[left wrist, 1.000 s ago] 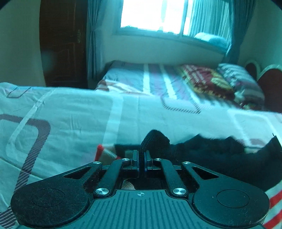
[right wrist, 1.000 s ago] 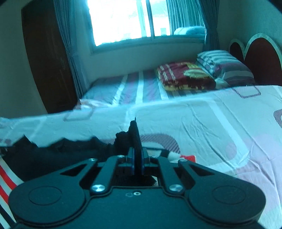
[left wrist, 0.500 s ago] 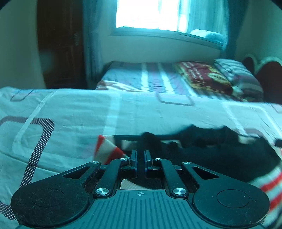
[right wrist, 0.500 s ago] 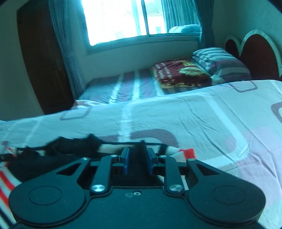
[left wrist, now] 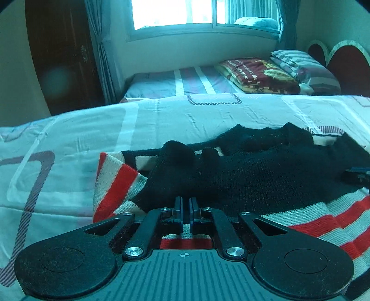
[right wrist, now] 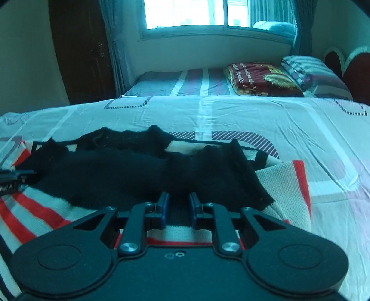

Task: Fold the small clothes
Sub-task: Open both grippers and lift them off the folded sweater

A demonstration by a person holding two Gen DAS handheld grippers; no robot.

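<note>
A knitted garment (left wrist: 266, 176), black with red and white stripes, lies on the bedsheet (left wrist: 185, 115); its black part is folded over the striped part (right wrist: 32, 208). My left gripper (left wrist: 185, 203) is low over the garment's left end, jaws shut on the black folded edge that runs into its tips. At the garment's right end, my right gripper (right wrist: 178, 201) has its jaws apart and closing, with black knit (right wrist: 138, 171) showing in the gap and the pads not pressing it. Each gripper's tips show at the edge of the other's view: the right tips (left wrist: 356, 173), the left tips (right wrist: 13, 178).
The patterned sheet stretches beyond and to both sides of the garment. Behind it stands a second bed (left wrist: 180, 81) with a red folded blanket (left wrist: 259, 74) and a striped pillow (left wrist: 305, 67), a dark wardrobe (left wrist: 62, 53) on the left and a window (left wrist: 180, 11).
Both grippers came down and brought the raised black edge onto the striped part, where it now lies flat. The right gripper's jaws have parted from the cloth; the left stays shut.
</note>
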